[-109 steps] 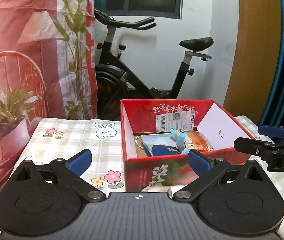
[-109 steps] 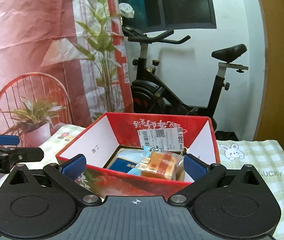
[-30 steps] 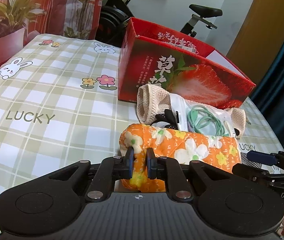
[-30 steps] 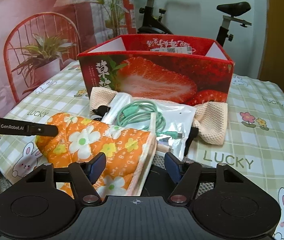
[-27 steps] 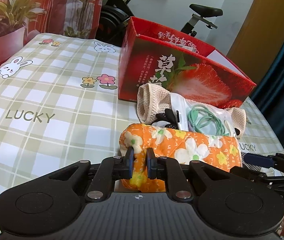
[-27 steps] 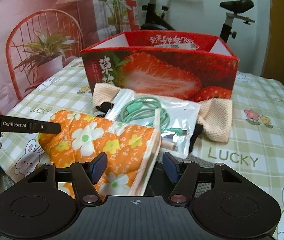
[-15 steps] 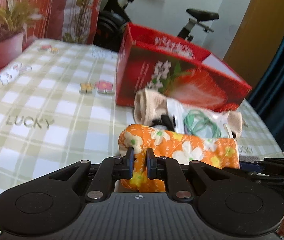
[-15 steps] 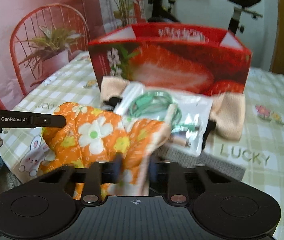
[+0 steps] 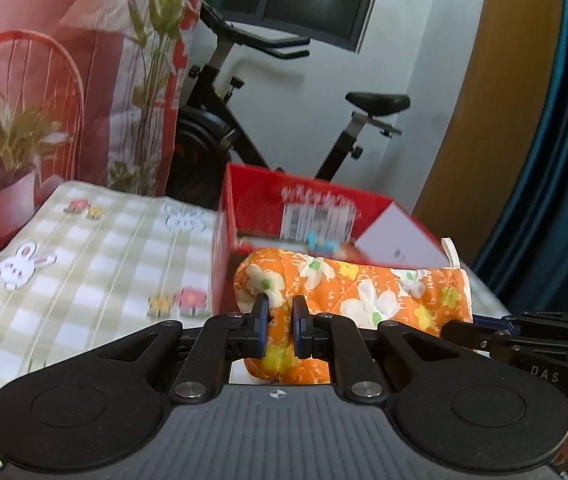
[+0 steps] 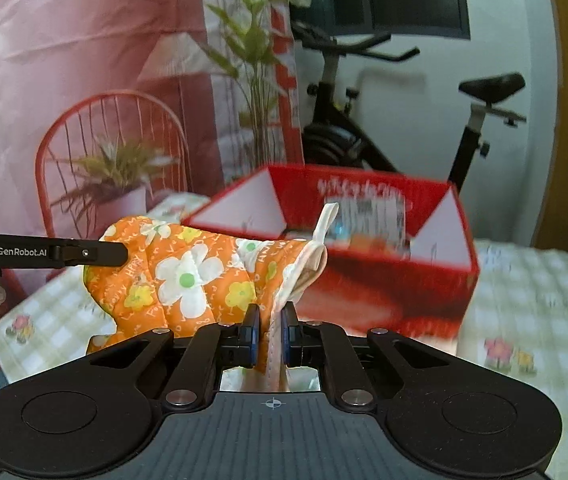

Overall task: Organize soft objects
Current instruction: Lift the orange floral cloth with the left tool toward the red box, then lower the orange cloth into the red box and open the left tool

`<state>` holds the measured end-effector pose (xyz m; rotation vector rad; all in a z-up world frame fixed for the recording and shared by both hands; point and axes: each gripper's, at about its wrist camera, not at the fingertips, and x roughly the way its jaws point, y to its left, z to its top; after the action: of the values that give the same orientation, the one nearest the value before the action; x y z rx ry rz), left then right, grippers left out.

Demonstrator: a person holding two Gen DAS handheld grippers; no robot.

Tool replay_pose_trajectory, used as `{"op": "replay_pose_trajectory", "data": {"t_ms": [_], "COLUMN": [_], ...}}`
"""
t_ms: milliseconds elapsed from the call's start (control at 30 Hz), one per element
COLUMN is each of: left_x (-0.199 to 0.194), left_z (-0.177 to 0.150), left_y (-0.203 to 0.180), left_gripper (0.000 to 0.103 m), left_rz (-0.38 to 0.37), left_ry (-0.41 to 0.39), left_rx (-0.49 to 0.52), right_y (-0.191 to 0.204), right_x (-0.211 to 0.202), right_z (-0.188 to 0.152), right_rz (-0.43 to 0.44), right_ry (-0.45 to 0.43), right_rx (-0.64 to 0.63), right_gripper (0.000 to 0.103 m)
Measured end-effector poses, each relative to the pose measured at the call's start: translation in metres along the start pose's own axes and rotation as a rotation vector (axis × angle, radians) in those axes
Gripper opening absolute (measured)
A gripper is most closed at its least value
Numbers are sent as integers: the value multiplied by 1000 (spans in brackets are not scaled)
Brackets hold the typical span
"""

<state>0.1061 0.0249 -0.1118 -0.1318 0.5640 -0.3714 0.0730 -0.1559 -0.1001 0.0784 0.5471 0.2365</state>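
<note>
Holding: the orange floral oven mitt [image 9: 348, 292] is in the air between both claws, in front of the red strawberry box [image 10: 384, 280], clear of the checked cloth on the bench [image 9: 95, 272].
Left claw: the left claw [image 9: 279, 326] is pinched tight on the mitt's rounded fingertip end.
Right claw: the right claw [image 10: 269, 334] is clamped on the cream-trimmed cuff edge, just below the hanging loop (its jaws have just been closing, with the cuff between them).
Box: open-topped, toward the far edge of the bench, with a few packets already inside (too blurred to name).
Done so far: judging by the grip at both ends, the pick-up is finished and the carry looks under way.
Left to do: bringing the mitt over the box rim and letting go; the other things on the bench are hidden here.
Change from a second ago: the mitt lay on the bench beside a mesh pouch and a bagged green cable with the right claw half open over its cuff; now it is raised and the box interior shows.
</note>
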Motion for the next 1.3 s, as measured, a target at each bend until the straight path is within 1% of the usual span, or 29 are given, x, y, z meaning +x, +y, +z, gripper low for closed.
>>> {"op": "replay_pose_trajectory", "data": {"t_ms": [133,300,467,667,867,1000,1100,1133,1200,1267,1300], "left_x": [5,18,37,69,104,124,132,135,142,150,155], "left_z": [25,50,68,88,98,105,111,112,112,109,105], "left_y": [-5,-10,-16,-16,-17,-11,-12,-13,-14,-14,-13], "left_gripper": [13,13,13,13,13,13,13,13,13,13,13], "left_rz": [-1,-11,-12,-3,13,17,25,29,29,22,16], "left_ry": [-35,-62,-67,-65,-42,-33,-52,-57,-43,-4,29], "left_rx": [12,15,29,35,68,50,69,81,97,111,115], "right_y": [-8,-21,-37,-57,-76,-85,-88,-89,-90,-94,-97], "right_x": [4,14,30,58,92,111,121,124,130,137,140], "right_z": [23,44,65,86,89,94,98,98,94,85,81], "right_rz": [3,2,-7,-29,-56,-77,-92,-91,-80,-76,-72], "right_ry": [-38,-54,-68,-82,-68,-94,-111,-105,-79,-32,-5], "right_rx": [-13,-32,-38,-53,-46,-44,-59,-63,-64,-42,-23], "right_gripper": [10,10,9,9,9,9,9,9,9,9,9]}}
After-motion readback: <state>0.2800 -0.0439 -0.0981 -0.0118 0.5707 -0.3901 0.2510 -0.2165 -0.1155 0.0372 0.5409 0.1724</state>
